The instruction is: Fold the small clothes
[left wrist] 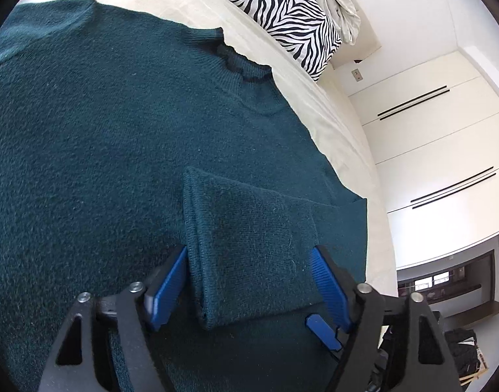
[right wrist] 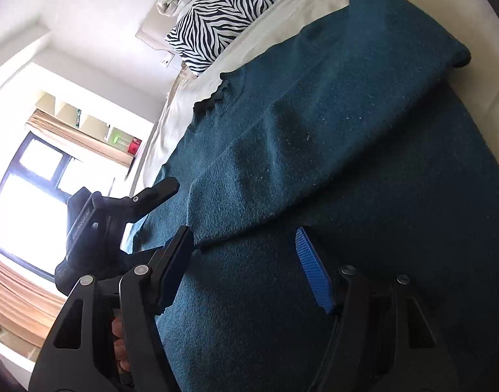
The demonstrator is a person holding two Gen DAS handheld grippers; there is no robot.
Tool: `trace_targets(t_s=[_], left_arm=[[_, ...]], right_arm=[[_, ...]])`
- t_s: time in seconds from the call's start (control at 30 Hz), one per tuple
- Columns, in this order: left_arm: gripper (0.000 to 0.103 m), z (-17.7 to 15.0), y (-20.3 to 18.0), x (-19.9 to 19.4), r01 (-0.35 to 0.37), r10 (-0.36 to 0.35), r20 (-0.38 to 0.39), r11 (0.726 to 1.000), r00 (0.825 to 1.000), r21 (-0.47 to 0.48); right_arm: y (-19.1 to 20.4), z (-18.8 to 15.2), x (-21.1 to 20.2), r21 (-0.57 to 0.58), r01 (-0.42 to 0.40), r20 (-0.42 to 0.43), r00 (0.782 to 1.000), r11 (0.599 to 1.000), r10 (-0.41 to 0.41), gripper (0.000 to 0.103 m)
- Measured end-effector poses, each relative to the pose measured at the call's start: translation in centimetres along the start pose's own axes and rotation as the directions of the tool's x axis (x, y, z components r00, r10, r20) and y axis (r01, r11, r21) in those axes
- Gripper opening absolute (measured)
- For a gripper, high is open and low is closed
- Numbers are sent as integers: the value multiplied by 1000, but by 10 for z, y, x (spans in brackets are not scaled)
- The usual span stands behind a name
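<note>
White wardrobe (left wrist: 439,137), bright window (right wrist: 24,202), zebra pillow (left wrist: 282,9)

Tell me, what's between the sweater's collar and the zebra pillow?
Only bare cream bedsheet separates the collar from the zebra pillow; both wrist views show it.

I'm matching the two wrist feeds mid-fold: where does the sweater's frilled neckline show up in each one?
Left wrist view: the frilled neckline sits upper centre, on the dark green sweater's far edge against the cream sheet.
Right wrist view: the neckline sits upper left of centre, at the sweater's edge beside the sheet.
Shared landmark: the zebra-striped pillow, at the top of both pictures just beyond the neckline.
</note>
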State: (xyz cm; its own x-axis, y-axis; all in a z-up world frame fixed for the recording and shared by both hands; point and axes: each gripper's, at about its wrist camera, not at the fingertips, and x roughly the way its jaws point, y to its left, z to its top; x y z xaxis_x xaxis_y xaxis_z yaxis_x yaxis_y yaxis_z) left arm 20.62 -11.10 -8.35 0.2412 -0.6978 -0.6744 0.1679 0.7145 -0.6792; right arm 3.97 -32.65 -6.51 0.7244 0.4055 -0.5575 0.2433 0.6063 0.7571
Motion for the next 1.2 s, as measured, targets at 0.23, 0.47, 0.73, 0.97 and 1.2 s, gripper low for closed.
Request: trace_targets(t_s=[0.23, 0.47, 0.73, 0.97, 1.2], left_arm=[[8, 13, -12, -1, -77, 76, 10, 993, 997, 91], [8, 49, -9, -59, -82, 50, 216, 987, 975, 139], [8, 77, 50, -75, -148, 124, 287, 987, 950, 62], [9, 67, 88, -42, -178, 171, 230, 984, 958, 12], [12, 64, 93, -39, -172, 153, 258, 984, 954, 54]], right_arm=[[-38, 21, -27, 145, -36, 66, 997, 989, 27, 64], [-51, 38, -34, 243, -79, 106, 993, 967, 55, 64], [-61, 89, -19, 322, -116, 170, 983, 940, 63, 64], [-79, 95, -29, 351, -148, 208, 975, 925, 77, 64], [-61, 92, -46, 313, -133, 160, 983, 940, 85, 66]])
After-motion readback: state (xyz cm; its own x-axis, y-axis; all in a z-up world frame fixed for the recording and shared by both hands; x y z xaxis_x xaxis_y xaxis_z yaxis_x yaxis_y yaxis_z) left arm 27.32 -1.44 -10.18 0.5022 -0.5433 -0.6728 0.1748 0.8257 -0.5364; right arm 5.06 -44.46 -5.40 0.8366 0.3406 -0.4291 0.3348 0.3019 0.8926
